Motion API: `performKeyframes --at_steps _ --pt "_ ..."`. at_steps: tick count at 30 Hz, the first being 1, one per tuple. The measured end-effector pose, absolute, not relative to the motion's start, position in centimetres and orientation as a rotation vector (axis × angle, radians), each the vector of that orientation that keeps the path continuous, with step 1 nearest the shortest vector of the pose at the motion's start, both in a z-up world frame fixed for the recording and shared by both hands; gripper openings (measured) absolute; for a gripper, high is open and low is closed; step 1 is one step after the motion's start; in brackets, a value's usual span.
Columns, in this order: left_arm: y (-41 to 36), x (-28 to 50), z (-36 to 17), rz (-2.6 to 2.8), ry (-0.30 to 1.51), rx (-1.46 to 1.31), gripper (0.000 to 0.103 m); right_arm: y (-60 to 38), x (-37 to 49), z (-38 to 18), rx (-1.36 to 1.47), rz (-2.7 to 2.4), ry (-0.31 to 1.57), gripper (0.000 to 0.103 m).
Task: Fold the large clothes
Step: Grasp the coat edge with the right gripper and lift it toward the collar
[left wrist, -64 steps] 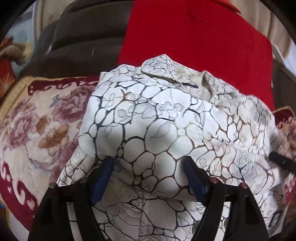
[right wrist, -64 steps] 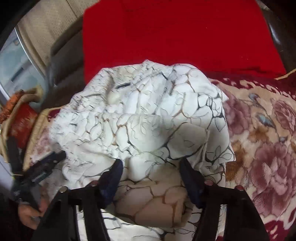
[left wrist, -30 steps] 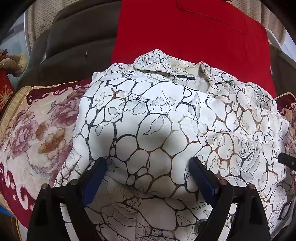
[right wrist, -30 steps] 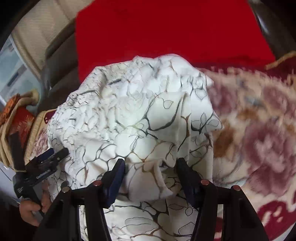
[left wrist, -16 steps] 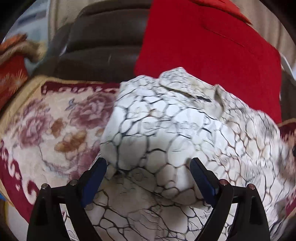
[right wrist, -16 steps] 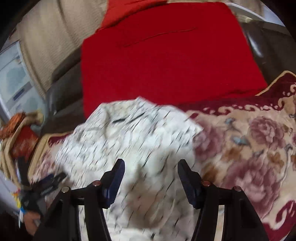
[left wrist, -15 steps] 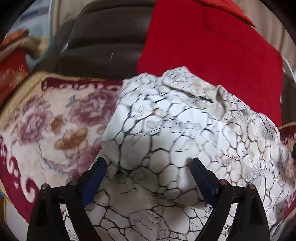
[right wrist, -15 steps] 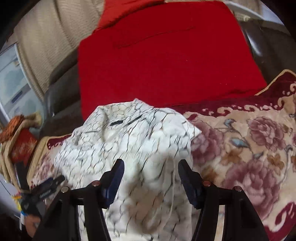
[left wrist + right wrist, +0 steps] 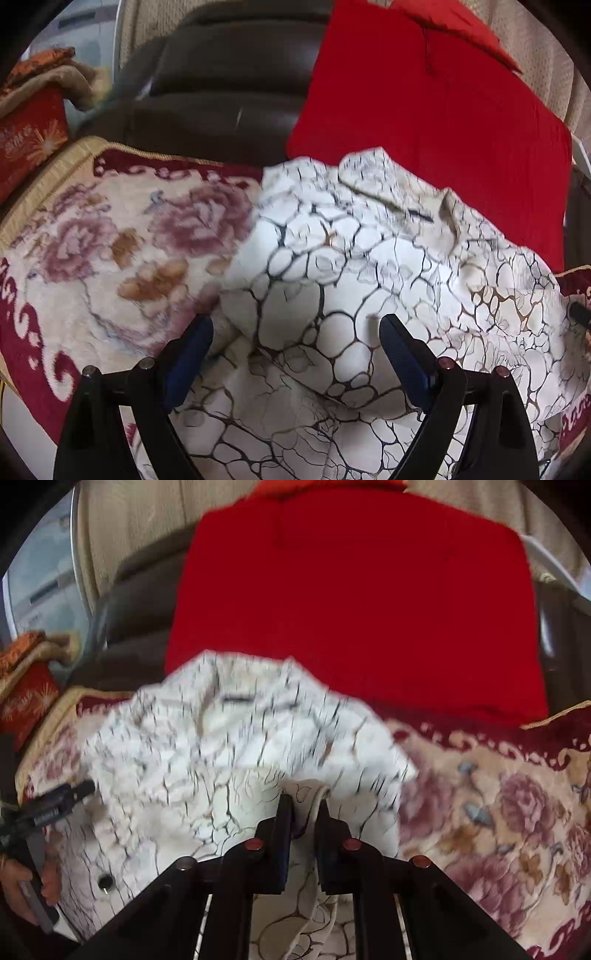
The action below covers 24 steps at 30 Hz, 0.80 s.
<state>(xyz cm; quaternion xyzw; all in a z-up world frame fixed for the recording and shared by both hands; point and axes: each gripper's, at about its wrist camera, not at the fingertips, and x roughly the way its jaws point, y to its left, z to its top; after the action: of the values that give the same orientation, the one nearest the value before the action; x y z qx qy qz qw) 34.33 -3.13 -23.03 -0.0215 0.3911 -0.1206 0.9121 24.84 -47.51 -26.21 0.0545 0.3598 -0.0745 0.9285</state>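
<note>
A white shirt with a black and brown crackle print lies bunched on a floral blanket. Its collar points toward the sofa back. My left gripper is open, its blue-padded fingers spread wide over the near part of the shirt. In the right wrist view the shirt is blurred. My right gripper is shut on a fold of the shirt's edge. The left gripper shows at the left edge there, held by a hand.
A red cloth drapes over the dark sofa back behind the shirt; it also shows in the right wrist view. A red and gold cushion sits at the far left. The floral blanket spreads to the right.
My right gripper has closed on a fold of the shirt; it was open half a second ago. The left gripper has stayed open and shifted slightly left over the shirt.
</note>
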Motion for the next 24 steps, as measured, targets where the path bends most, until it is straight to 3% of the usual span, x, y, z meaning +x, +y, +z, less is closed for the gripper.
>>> performKeyframes --at_steps 7,15,18,19,20,22,24 --pt "-4.0 35.5 -25.2 -0.221 0.916 0.032 0.092 -49.0 27.6 -30.5 0.146 -0.186 0.894 0.014" --pt "-2.8 34.7 -24.2 -0.261 0.884 -0.017 0.092 -50.4 23.2 -27.6 0.359 -0.109 0.782 0.014" --pt "-2.1 33.6 -23.4 -0.303 0.833 -0.008 0.092 -50.7 20.8 -26.8 0.423 -0.040 0.746 0.020" --pt "-2.0 33.2 -23.3 -0.313 0.819 -0.003 0.092 -50.8 19.8 -26.7 0.449 -0.018 0.728 0.032" --pt "-1.8 32.6 -23.1 -0.323 0.793 0.011 0.092 -50.9 18.8 -26.5 0.474 -0.003 0.707 0.056" --pt "-1.4 31.8 -22.9 -0.331 0.762 0.034 0.092 -50.8 16.1 -26.3 0.530 0.009 0.654 0.087" --pt "-0.7 31.1 -22.8 -0.336 0.751 0.040 0.092 -50.7 13.6 -26.2 0.580 0.028 0.565 0.087"
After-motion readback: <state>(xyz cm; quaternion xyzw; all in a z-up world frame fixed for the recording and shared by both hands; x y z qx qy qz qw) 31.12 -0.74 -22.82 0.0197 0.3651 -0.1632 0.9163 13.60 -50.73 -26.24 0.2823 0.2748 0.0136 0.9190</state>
